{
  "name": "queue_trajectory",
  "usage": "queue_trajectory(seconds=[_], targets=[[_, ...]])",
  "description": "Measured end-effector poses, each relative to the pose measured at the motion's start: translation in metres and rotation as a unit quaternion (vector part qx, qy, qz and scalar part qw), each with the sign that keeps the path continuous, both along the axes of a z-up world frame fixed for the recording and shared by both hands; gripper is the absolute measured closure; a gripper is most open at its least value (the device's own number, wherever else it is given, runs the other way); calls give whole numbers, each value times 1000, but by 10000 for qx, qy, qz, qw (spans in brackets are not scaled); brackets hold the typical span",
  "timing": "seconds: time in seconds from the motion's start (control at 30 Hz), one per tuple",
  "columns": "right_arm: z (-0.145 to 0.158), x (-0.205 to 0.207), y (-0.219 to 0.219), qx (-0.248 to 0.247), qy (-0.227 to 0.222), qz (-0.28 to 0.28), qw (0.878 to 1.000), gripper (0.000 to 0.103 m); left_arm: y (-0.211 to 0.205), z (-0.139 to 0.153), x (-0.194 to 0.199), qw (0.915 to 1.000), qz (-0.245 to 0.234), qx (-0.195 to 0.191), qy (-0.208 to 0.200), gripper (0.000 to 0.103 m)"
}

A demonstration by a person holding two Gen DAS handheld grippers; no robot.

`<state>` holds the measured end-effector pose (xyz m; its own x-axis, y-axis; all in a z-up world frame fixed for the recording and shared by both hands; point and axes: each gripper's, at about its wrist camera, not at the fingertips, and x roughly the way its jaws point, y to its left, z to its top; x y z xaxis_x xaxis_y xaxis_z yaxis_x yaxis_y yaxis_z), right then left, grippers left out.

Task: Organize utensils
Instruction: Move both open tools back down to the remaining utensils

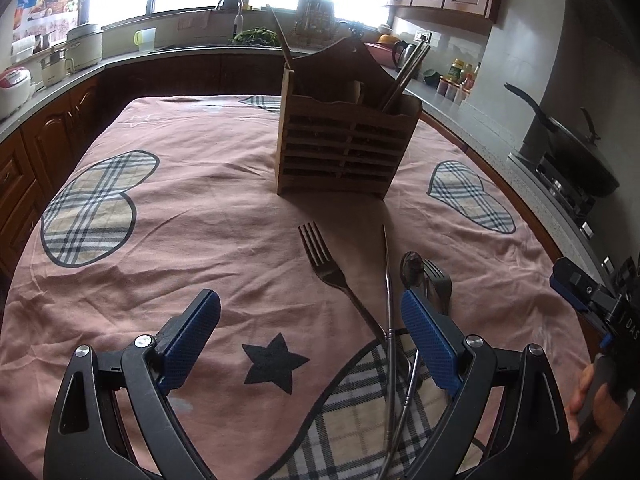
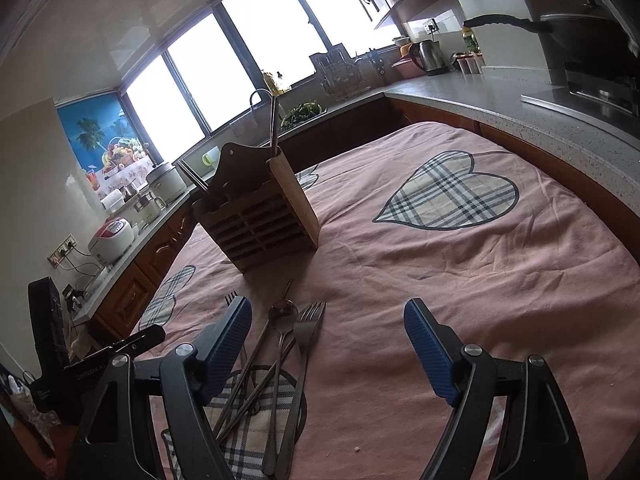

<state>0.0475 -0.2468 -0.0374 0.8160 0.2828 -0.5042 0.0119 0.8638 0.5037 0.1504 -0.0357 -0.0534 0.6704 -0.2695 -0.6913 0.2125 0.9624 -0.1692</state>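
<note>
Covering the surface (image 1: 200, 208) is a pink cloth (image 2: 480, 280) printed with plaid hearts and a black star (image 1: 274, 362).

Wooden utensil holder (image 1: 344, 148) stands upright toward the far middle of the cloth, slatted front facing the left wrist camera. Metal chopsticks (image 1: 406, 74) lean out of its right compartment in that view; one more long handle (image 1: 282, 40) sticks up from the left compartment.

Left hand-held gripper (image 1: 310, 344): jaws wide apart, holding nothing, hovering low over the near end of the cloth. Its right finger sits just beside the loose utensils, partly hiding the spoon.

Right hand-held gripper (image 2: 328, 344): jaws also wide apart, empty. Its left finger overlaps the utensil pile in view; contact can't be judged. It shows at the right edge of the left wrist view too.

Loose utensils lie in a bunch on the cloth in front of the holder, well apart from it, handles crossing over a plaid heart at the near edge:
- fork (image 1: 332, 276), tines toward the holder, leftmost in the left wrist view
- loose chopsticks (image 1: 388, 300), thin metal rods, beside the fork and crossing its handle
- spoon (image 2: 282, 316), bowl toward the holder
- second fork (image 2: 308, 320), touching the spoon's side

Exact chopstick count in the pile is unclear.
</note>
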Motion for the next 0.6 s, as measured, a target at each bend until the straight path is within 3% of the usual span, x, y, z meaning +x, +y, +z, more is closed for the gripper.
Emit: queue_trajectory(seconds=[0.2,0.33,0.5,0.6], targets=[[-6,7,-7,65,108,-29,9999,24,-29,-5,26,9993,-268,194,181,10],[-9,12,-12,94,179,-53,9998,28,-43,-5,50,9987,-365,237,254,16],[-15,23,-13,80,369,22,9993,48,-58,-9,81,9975,-471,342,413,24],[-22,34,-6,55,562,246,9981,55,-67,-14,99,9964,-543,377,528,27]])
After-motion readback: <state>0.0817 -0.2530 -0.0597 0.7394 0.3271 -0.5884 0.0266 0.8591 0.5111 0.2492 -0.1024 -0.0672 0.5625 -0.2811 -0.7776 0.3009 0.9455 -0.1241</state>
